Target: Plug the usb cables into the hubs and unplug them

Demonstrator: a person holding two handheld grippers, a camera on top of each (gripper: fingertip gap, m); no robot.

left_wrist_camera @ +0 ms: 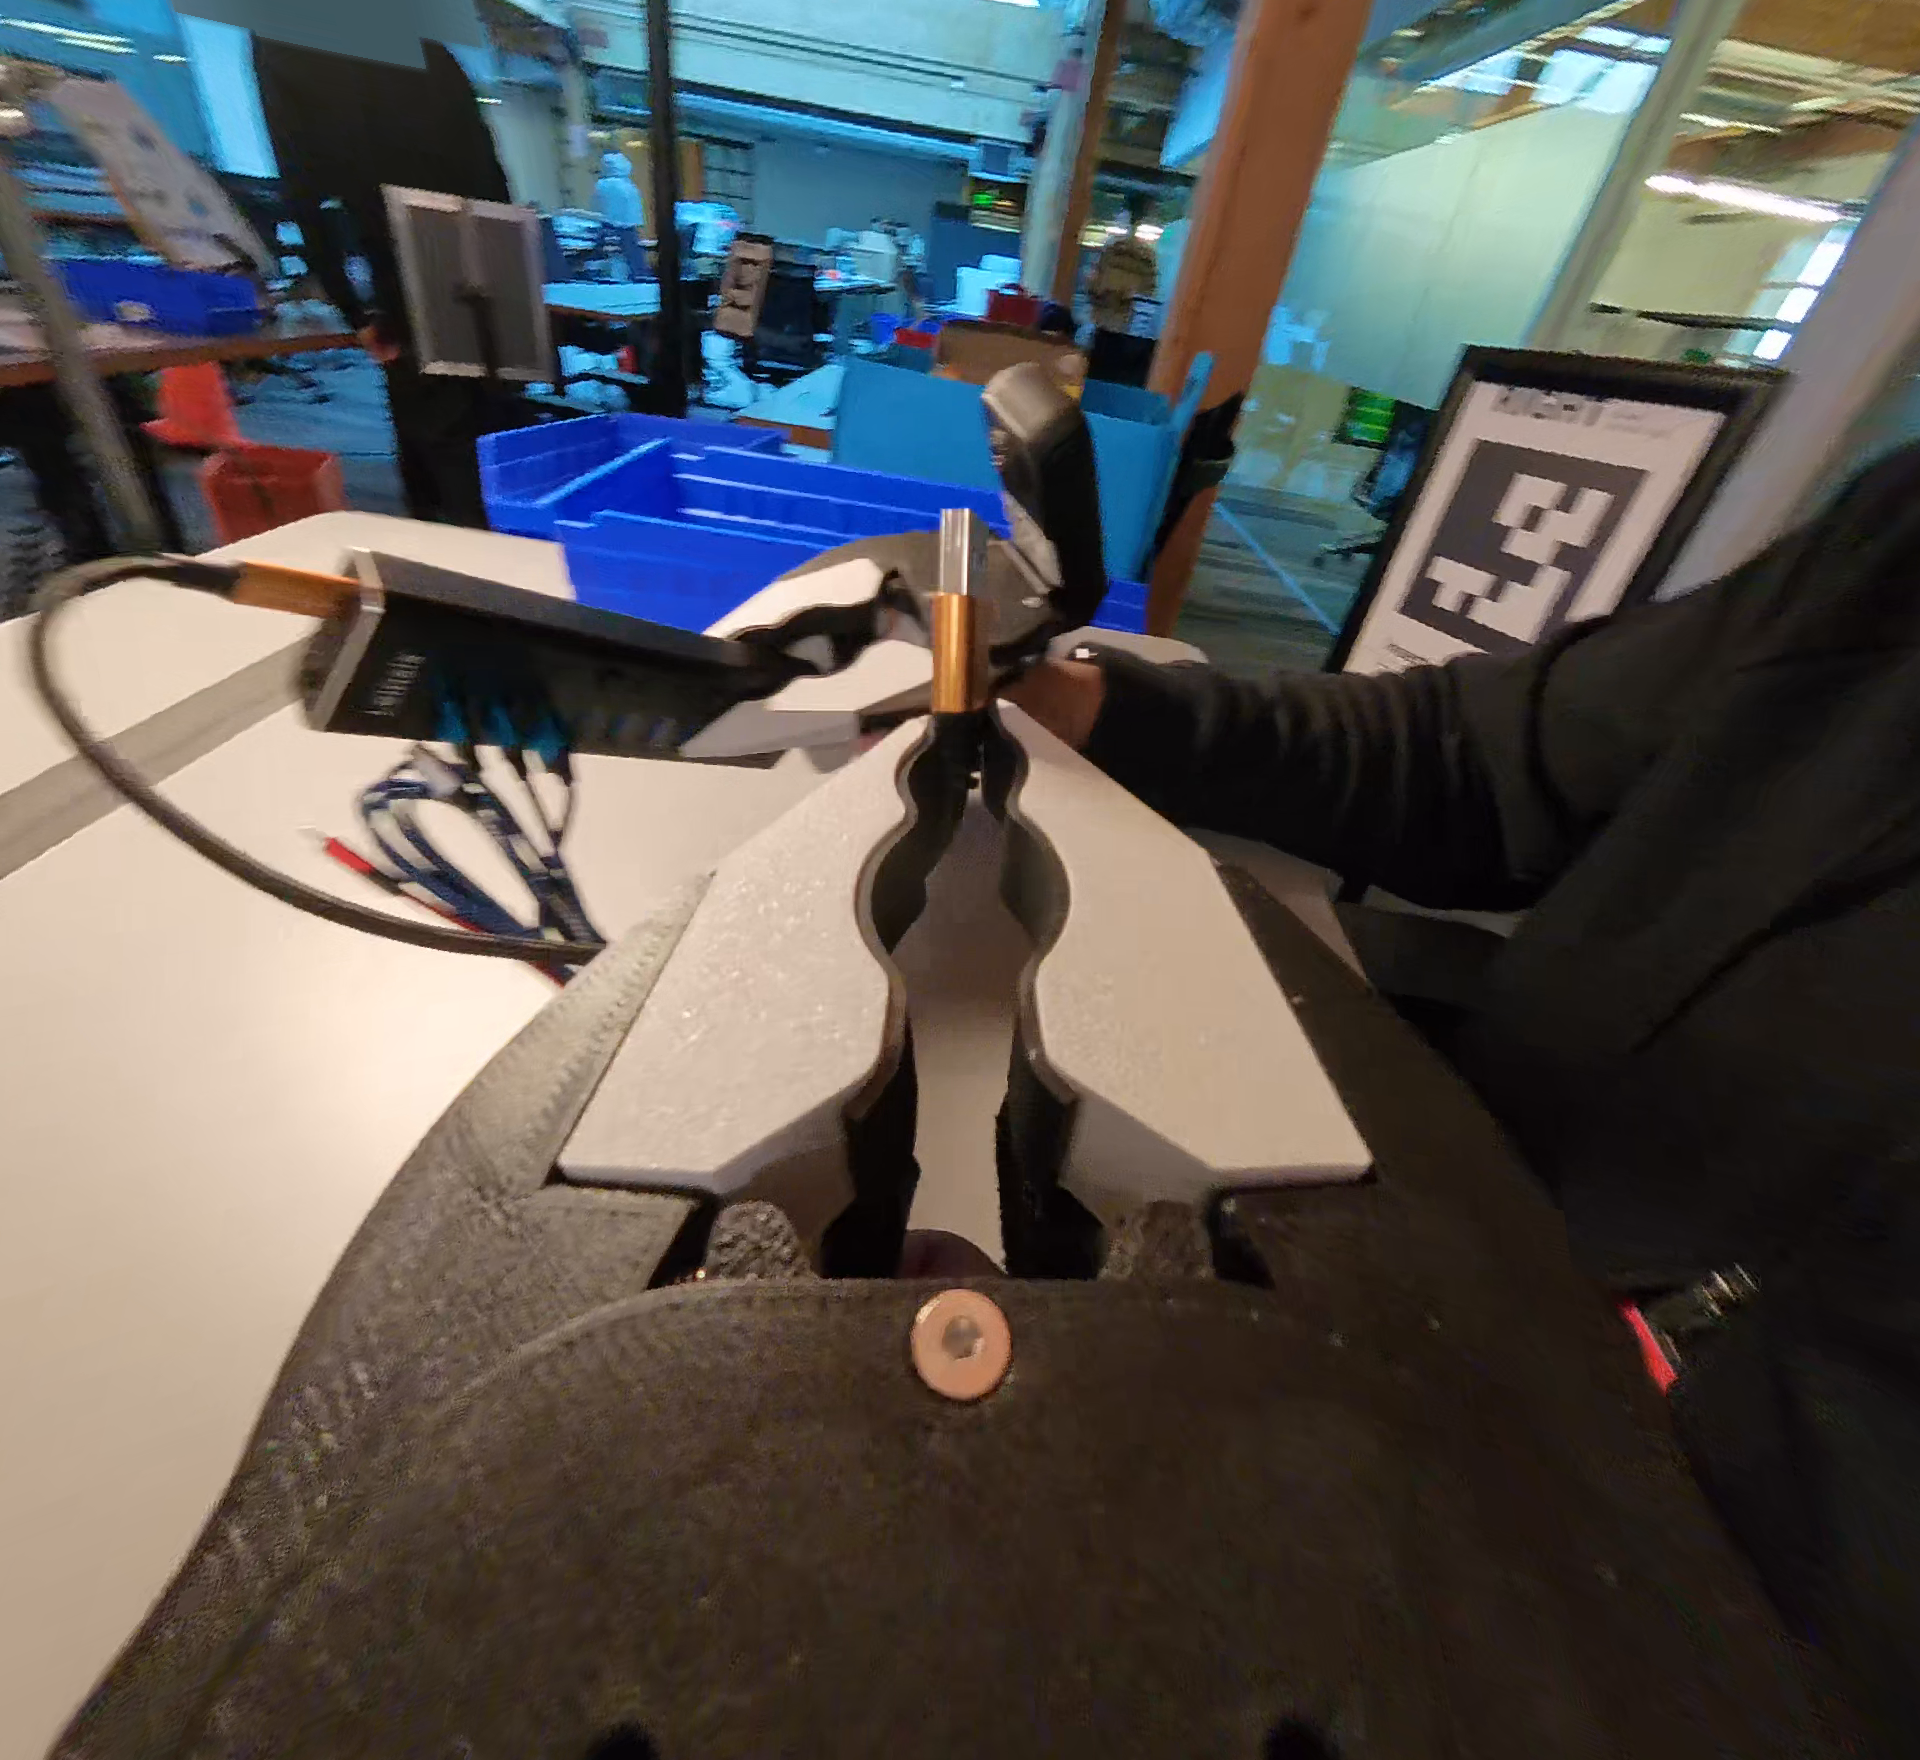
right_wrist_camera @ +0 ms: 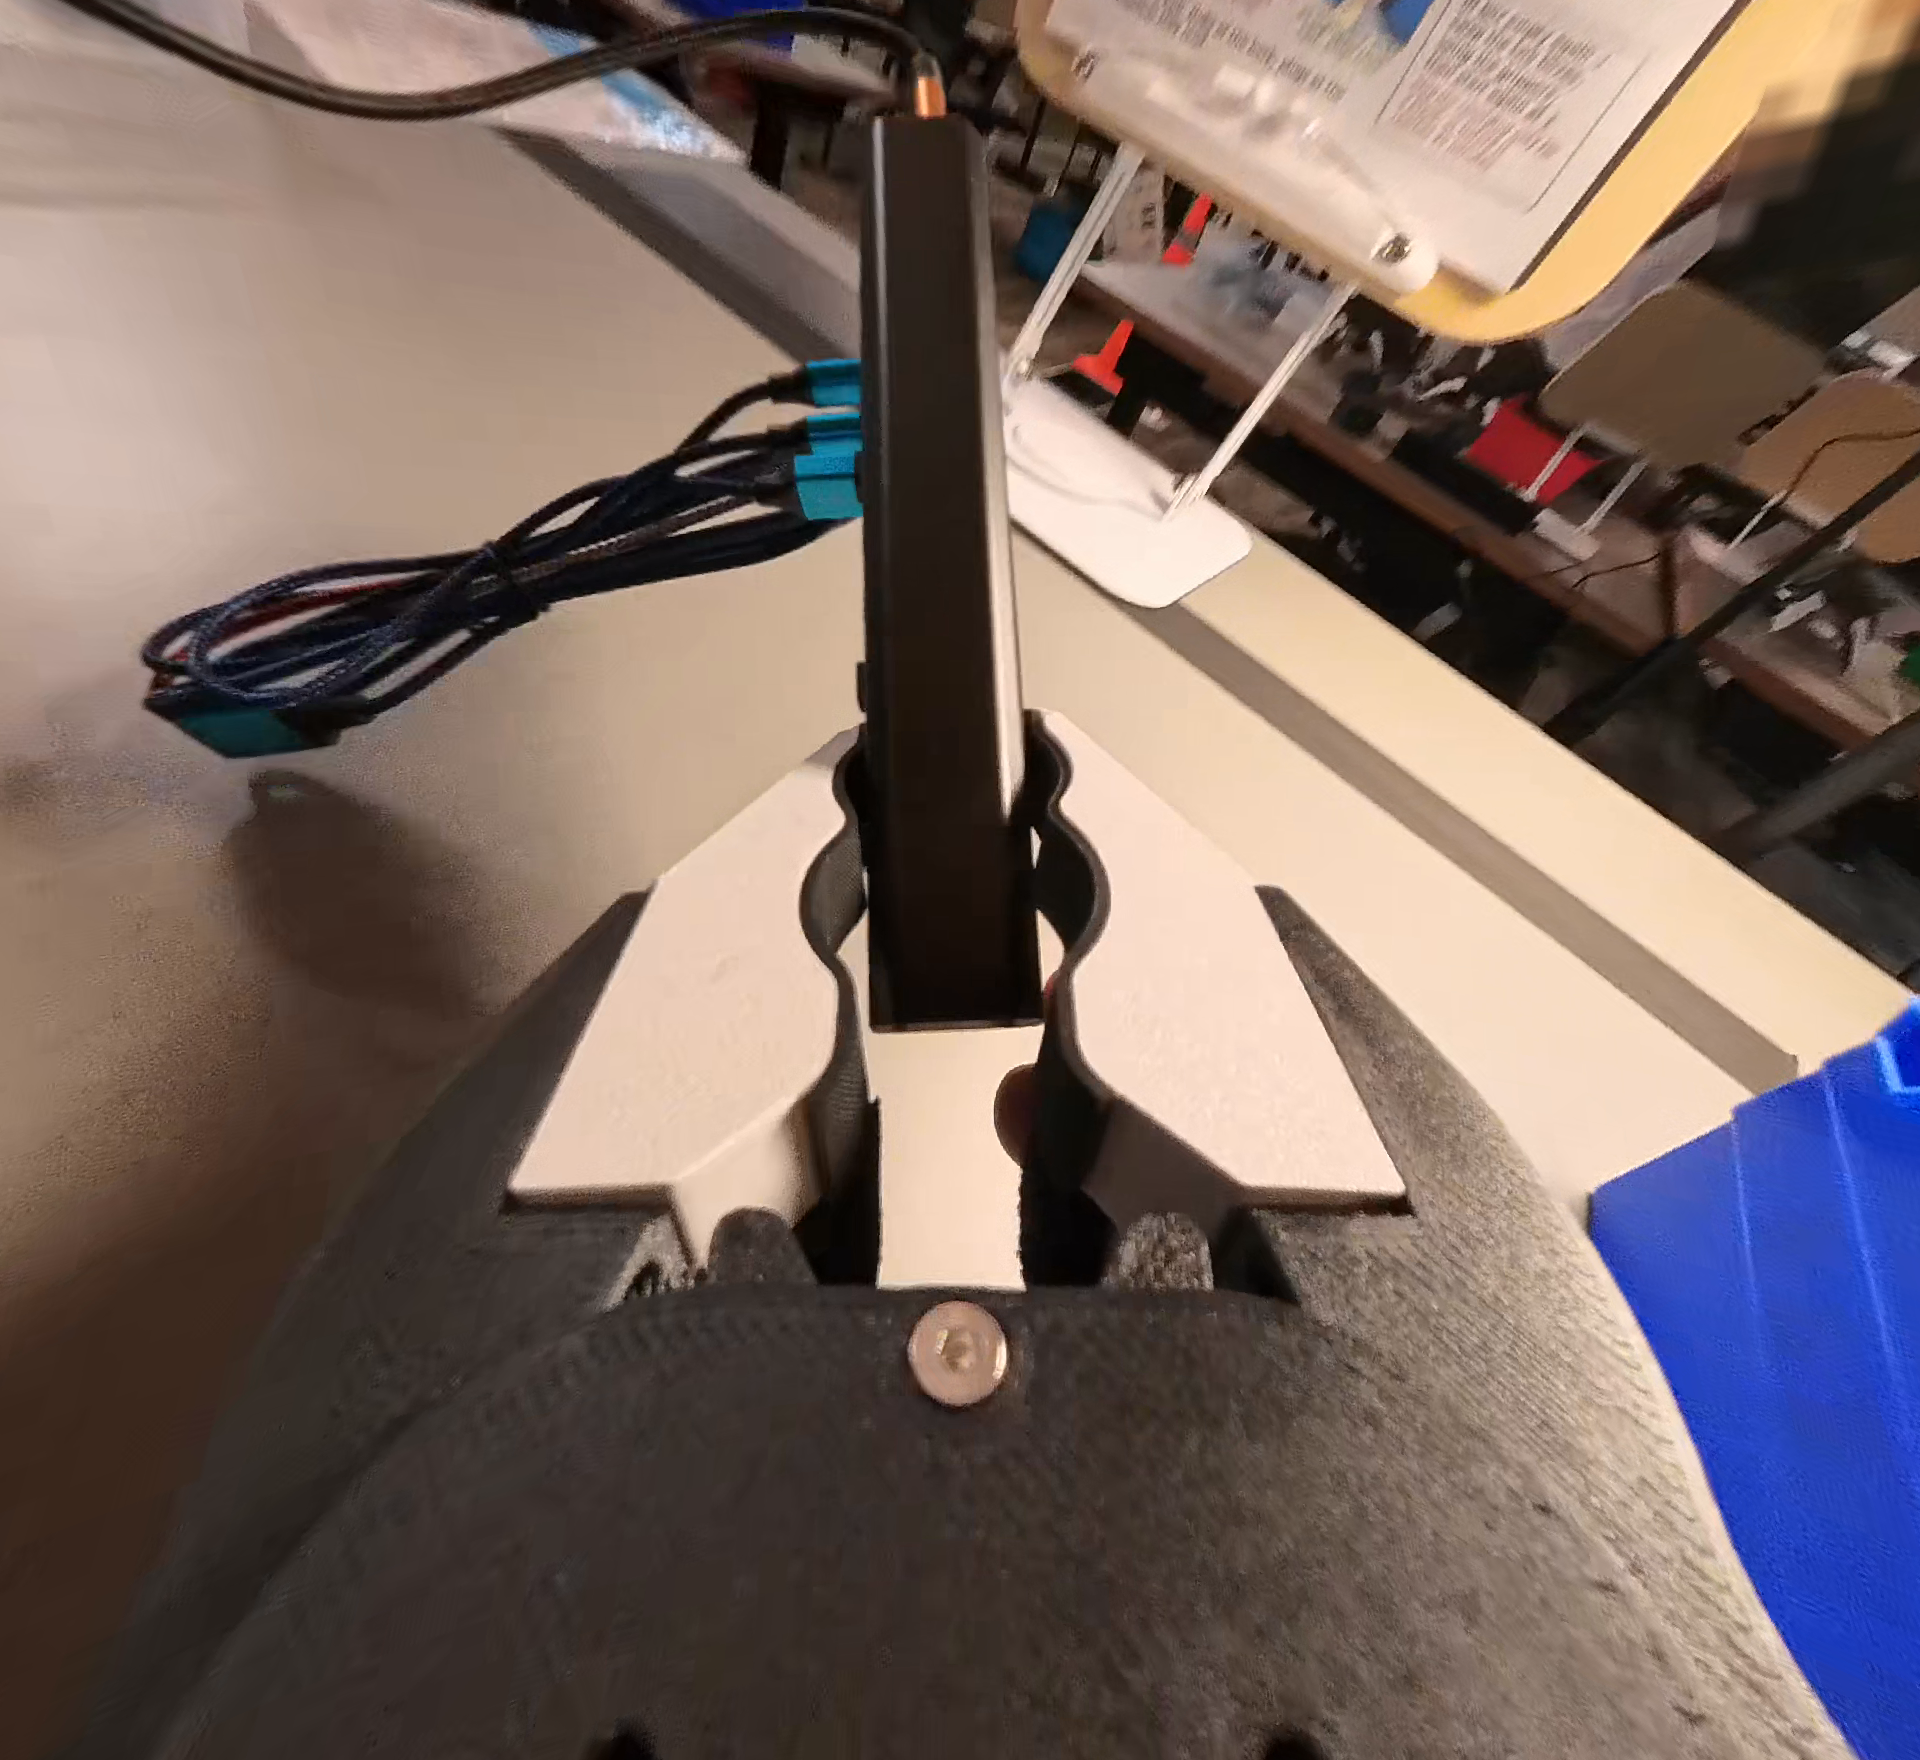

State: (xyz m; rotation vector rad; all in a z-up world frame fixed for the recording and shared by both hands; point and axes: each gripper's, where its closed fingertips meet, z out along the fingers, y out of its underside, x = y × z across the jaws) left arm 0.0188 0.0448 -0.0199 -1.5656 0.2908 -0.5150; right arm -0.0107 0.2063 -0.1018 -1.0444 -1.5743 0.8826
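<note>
In the left wrist view my left gripper is shut on a USB plug with an orange body and a silver metal end that points up. Its black cable loops left to the far end of a black hub. My right gripper holds that hub level above the table, just left of the plug. In the right wrist view my right gripper is shut on the hub, which points away. Several teal plugs sit in its left side, and their braided cables hang in a bundle.
The white table lies below. Blue bins stand at its far edge, and one is at the right. A framed marker sign and a person's black sleeve are at the right. A page holder stands on a white base. About 20 centimetres separates my left fingertips from my right.
</note>
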